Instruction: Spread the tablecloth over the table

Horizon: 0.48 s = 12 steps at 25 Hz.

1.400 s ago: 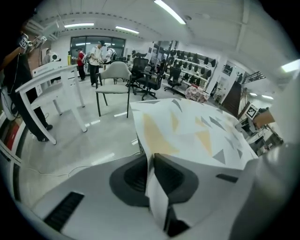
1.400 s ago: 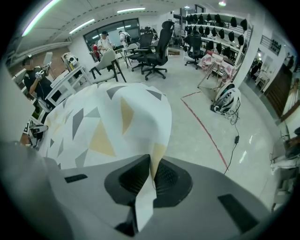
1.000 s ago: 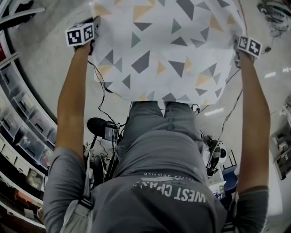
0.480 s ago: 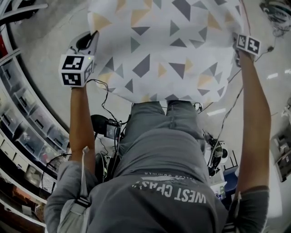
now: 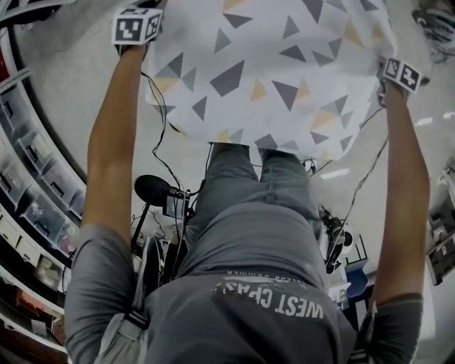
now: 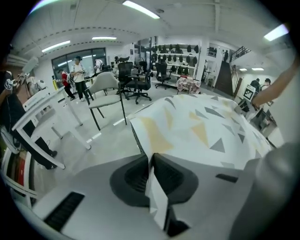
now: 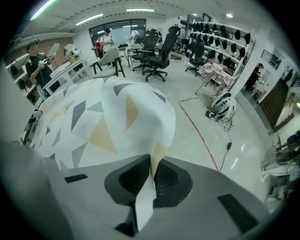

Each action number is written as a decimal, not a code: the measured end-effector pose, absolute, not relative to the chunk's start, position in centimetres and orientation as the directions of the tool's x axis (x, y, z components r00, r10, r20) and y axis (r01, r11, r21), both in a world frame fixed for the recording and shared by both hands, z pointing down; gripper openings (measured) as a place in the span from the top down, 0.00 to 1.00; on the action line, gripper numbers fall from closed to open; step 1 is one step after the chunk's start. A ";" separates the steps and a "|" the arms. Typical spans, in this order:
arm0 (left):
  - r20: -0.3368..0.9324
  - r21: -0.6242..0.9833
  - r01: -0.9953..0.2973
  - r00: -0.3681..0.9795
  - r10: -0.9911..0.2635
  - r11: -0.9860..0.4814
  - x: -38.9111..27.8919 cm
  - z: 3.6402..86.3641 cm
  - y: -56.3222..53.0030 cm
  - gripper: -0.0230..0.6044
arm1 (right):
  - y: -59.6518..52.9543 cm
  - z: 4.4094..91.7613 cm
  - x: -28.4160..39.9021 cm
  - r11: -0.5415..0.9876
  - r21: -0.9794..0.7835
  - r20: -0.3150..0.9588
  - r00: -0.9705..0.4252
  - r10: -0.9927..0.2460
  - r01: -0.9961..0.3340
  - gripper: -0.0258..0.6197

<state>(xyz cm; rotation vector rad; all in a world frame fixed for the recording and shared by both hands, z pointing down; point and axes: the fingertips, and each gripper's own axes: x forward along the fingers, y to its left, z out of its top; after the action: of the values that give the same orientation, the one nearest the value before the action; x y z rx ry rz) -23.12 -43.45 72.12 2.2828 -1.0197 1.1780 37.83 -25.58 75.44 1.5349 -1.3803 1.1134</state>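
Left gripper (image 6: 149,158): its dark ribbed pads are clamped on a corner of the white fabric tablecloth with grey and yellow triangles (image 6: 201,124). A tail of cloth runs back through the jaws, which are just beginning to open.

Right gripper (image 7: 151,163): jaws together on the opposite corner of the same near edge, with a strip of cloth pinched between the pads.

From each gripper the tablecloth runs forward and inward, so the two grippers sit at the two ends of one edge and the sheet's bulk lies ahead of them. In the right gripper view it balloons up in a hump (image 7: 117,108), with pale floor (image 7: 206,122) beyond.

In the head view the left gripper (image 5: 139,21) sits further up the frame than the right gripper (image 5: 395,71), so the held edge is skewed. The slack middle of the tablecloth (image 5: 270,71) sags toward the person's legs (image 5: 256,185).

No table shows in any view; it is either under the sheet or out of frame.

Judgement: the next move depends on the sheet lying forward of both grippers. The edge needs squaring, then an even pull. The left grip is the weak point, because a slipped corner would collapse that side.
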 end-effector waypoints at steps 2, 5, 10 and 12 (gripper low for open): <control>0.815 0.039 -0.759 0.401 -0.419 -0.650 -23.3 73.5 -44.1 0.93 | -25.6 75.3 38.0 -0.118 0.005 0.949 0.042 -0.313 -0.993 0.92; 0.810 0.076 -0.754 0.429 -0.401 -0.653 -23.5 74.6 -44.3 0.91 | -26.0 74.8 38.0 -0.106 0.024 0.948 0.056 -0.314 -0.994 0.92; 0.784 0.132 -0.738 0.487 -0.386 -0.662 -24.2 74.2 -43.1 0.89 | -26.0 75.2 38.0 -0.131 0.003 0.950 0.044 -0.310 -0.991 0.91; 0.764 0.198 -0.743 0.525 -0.374 -0.639 -25.4 73.7 -41.6 0.84 | -26.0 75.4 38.0 -0.146 -0.026 0.948 0.022 -0.317 -0.989 0.90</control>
<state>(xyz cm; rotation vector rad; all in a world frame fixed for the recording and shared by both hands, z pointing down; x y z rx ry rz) -25.42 -41.62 73.70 2.2567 -0.9077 0.9573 37.97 -25.98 75.37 1.5602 -1.3725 1.1510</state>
